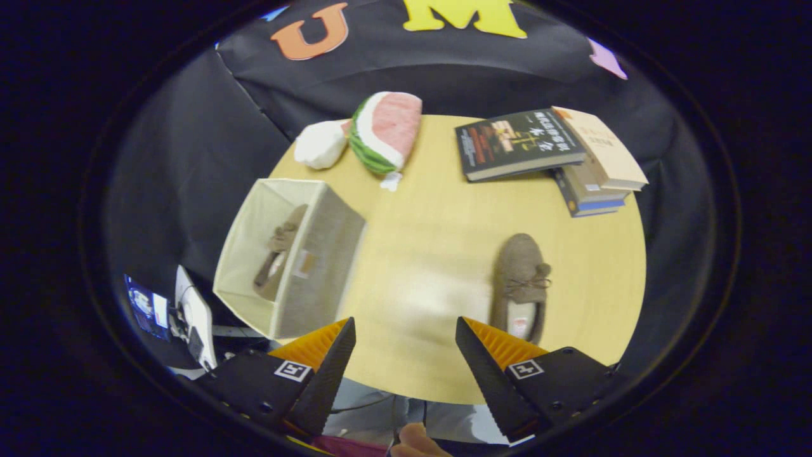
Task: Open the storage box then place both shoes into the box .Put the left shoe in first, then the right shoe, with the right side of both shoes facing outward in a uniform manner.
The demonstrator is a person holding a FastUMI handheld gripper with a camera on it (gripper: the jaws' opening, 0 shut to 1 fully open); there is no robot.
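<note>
the gripper (405, 330) is wide open and holds nothing. one shoe (279, 252) lies in the box (317, 266). the other shoe (520, 282) sits on the tabletop (431, 241), just ahead of one finger.

Two shoes (520, 285) (279, 254), one box (330, 266), three books (517, 143), two plush toys (387, 133).

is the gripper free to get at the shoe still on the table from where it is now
Probably yes. The gripper is open with nothing between its fingers, and the shoe on the table lies just ahead, beside one finger, with bare table around it. The books and storage box sit apart.
</note>
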